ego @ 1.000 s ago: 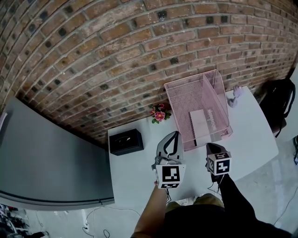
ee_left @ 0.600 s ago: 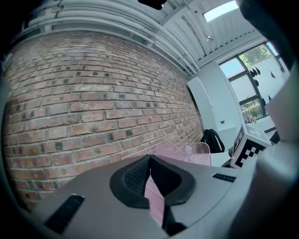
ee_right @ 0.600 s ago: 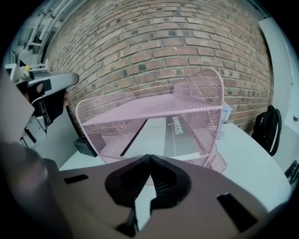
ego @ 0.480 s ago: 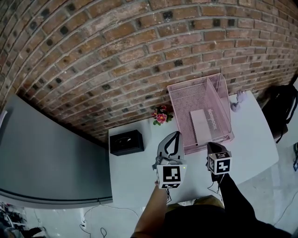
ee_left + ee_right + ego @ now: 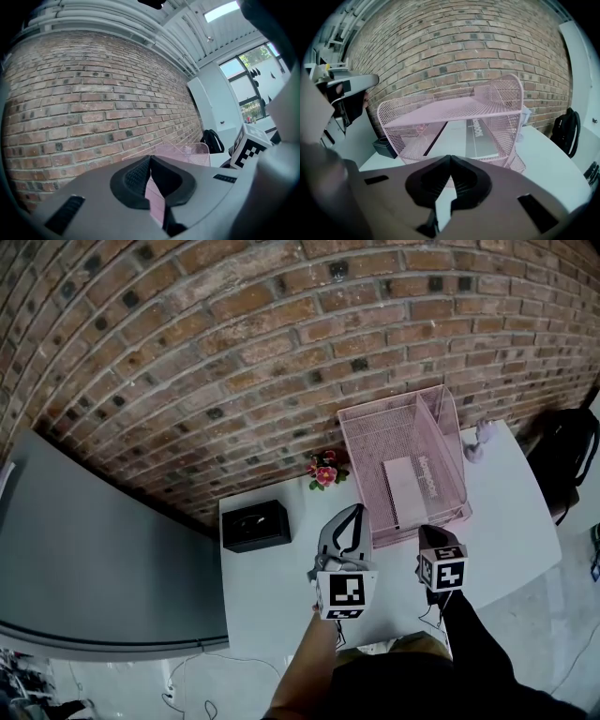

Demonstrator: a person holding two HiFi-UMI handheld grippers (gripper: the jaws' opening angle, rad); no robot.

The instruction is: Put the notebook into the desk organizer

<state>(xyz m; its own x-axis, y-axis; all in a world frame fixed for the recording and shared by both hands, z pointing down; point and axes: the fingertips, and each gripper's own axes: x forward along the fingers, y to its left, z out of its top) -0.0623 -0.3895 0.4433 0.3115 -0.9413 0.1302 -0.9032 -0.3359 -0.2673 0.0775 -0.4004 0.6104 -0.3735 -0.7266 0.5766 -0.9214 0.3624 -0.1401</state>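
Note:
A pink wire-mesh desk organizer [image 5: 356, 432] [image 5: 393, 115] [image 5: 199, 149] stands on the white table [image 5: 272, 577] against the brick wall. A grey notebook [image 5: 410, 486] [image 5: 480, 140] lies flat inside on its lower shelf, at the right. My left gripper [image 5: 349, 518] [image 5: 150, 159] hovers in front of the organizer's left corner, jaws shut with nothing between them. My right gripper [image 5: 433, 538] [image 5: 450, 159] hangs before the organizer's front right edge, shut and empty.
A black box [image 5: 255, 525] [image 5: 386, 146] sits on the table at the left. A small pot of pink flowers [image 5: 323, 471] stands by the organizer. A pale small object [image 5: 481, 439] lies at its right. A black backpack [image 5: 567, 448] [image 5: 567, 131] rests beyond the table's right end.
The head view has shifted slightly, so the organizer sits a little lower and to the right. Both grippers stay in place and shut.

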